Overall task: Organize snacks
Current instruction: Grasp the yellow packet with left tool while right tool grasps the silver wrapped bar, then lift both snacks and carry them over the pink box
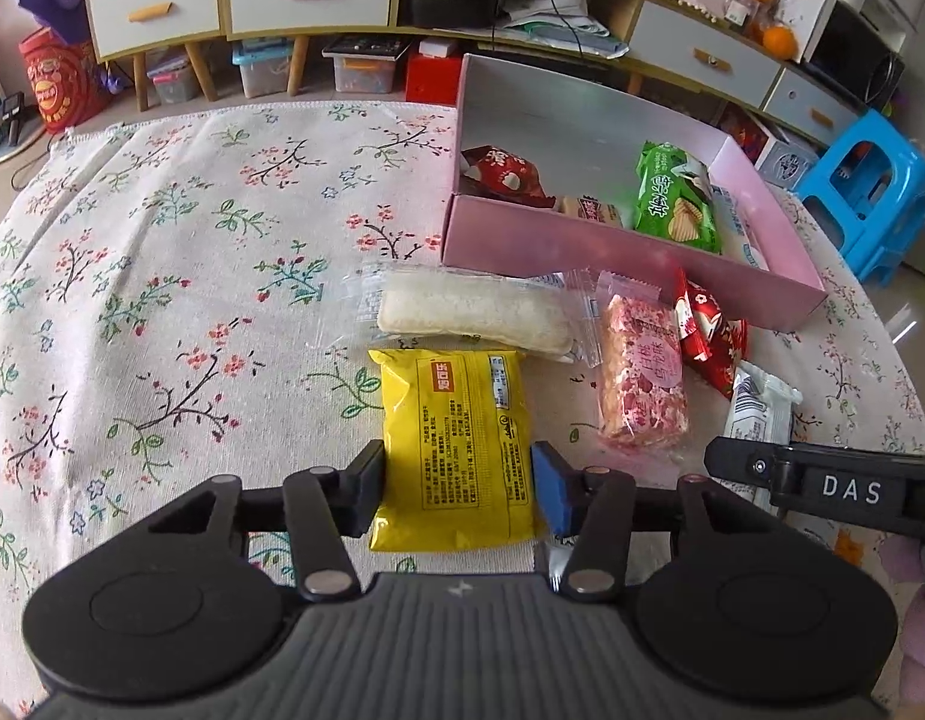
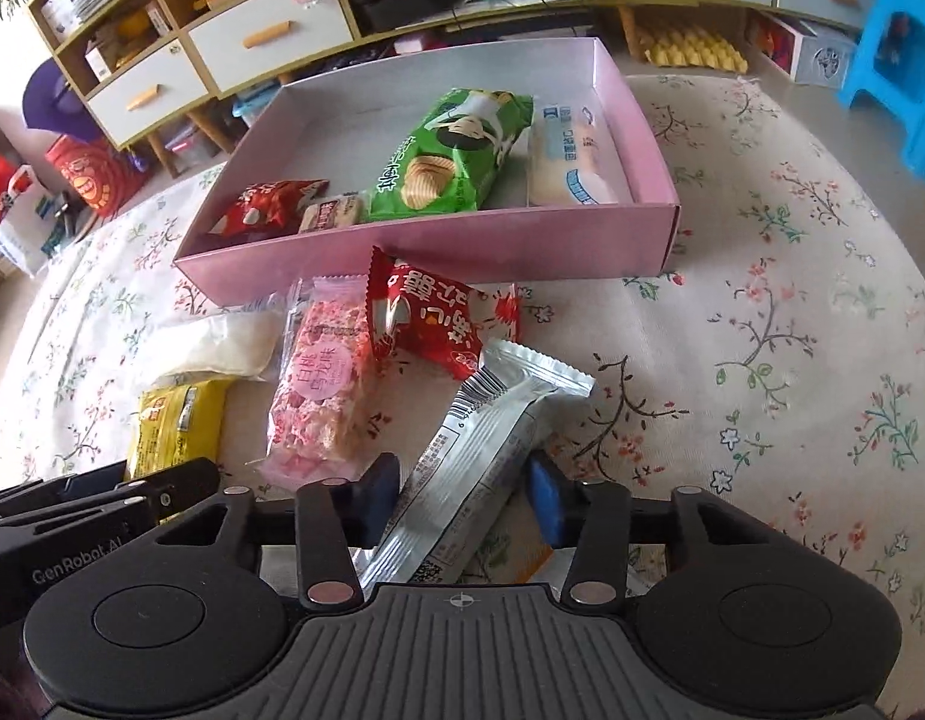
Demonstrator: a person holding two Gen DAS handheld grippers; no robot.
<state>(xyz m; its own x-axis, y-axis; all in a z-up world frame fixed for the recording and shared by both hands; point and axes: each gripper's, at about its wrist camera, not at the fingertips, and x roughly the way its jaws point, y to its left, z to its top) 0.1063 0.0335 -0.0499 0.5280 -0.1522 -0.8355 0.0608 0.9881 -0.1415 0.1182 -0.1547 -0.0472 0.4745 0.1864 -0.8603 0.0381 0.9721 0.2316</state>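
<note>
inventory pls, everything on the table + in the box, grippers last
pink box: 1, pink, far side of table, open
green chip bag: 1, green, in box
pale blue-print pack: 1, white, in box, right end
red pack in box: 1, red, in box, left end
small beige pack: 1, in box, beside that red pack
clear white pastry pack: 1, before box
pink nougat pack: 1, table
red pack: 1, table
yellow pack: 1, between left gripper pads
silver pack: 1, between right gripper pads
</note>
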